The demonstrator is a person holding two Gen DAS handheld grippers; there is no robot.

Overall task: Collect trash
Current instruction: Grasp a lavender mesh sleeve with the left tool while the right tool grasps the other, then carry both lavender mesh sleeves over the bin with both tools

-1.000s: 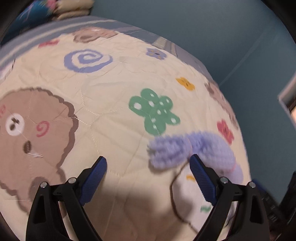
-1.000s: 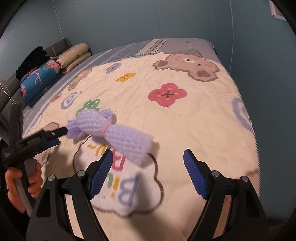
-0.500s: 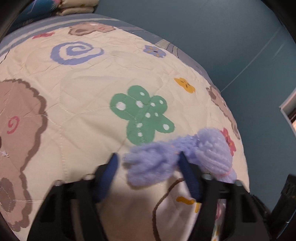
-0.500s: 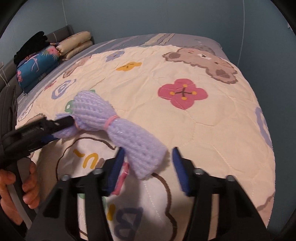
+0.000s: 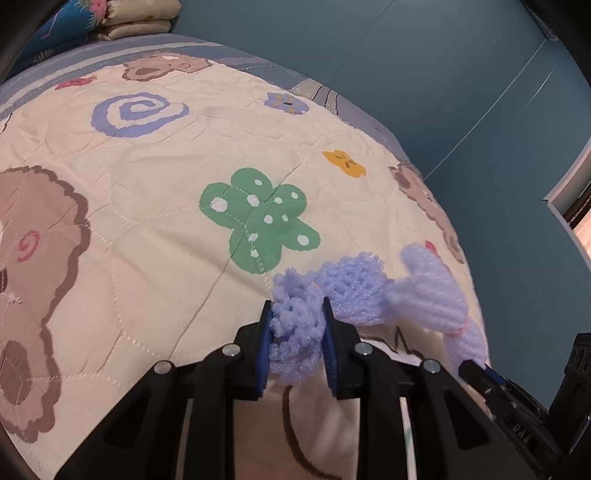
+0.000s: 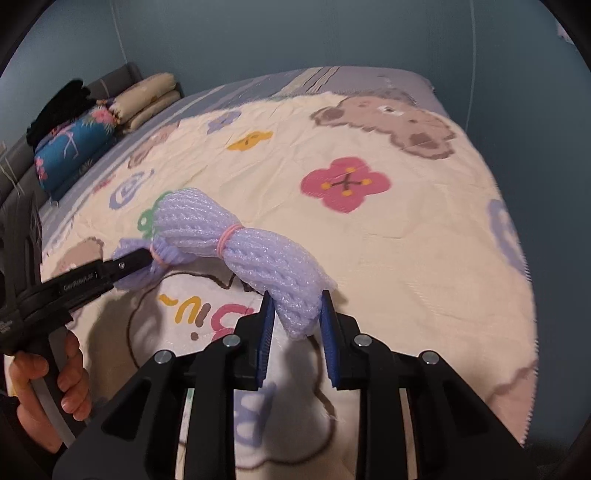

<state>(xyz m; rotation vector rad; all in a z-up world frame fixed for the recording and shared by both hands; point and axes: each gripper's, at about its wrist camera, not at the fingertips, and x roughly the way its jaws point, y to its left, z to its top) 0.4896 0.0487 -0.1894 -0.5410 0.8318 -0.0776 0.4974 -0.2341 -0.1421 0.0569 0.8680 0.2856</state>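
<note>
Both tongs closing on purple foam netting (image 6: 258,254) (banded); quilt (image 6: 406,240) beneath.

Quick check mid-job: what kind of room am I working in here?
Most likely a bedroom. The work surface is a bed covered by a cartoon-print quilt, with folded bedding and a blue floral pillow stacked at the headboard, and teal walls close around it.

Hand (image 6: 51,384) (on handle) cropped at frame edge
</note>
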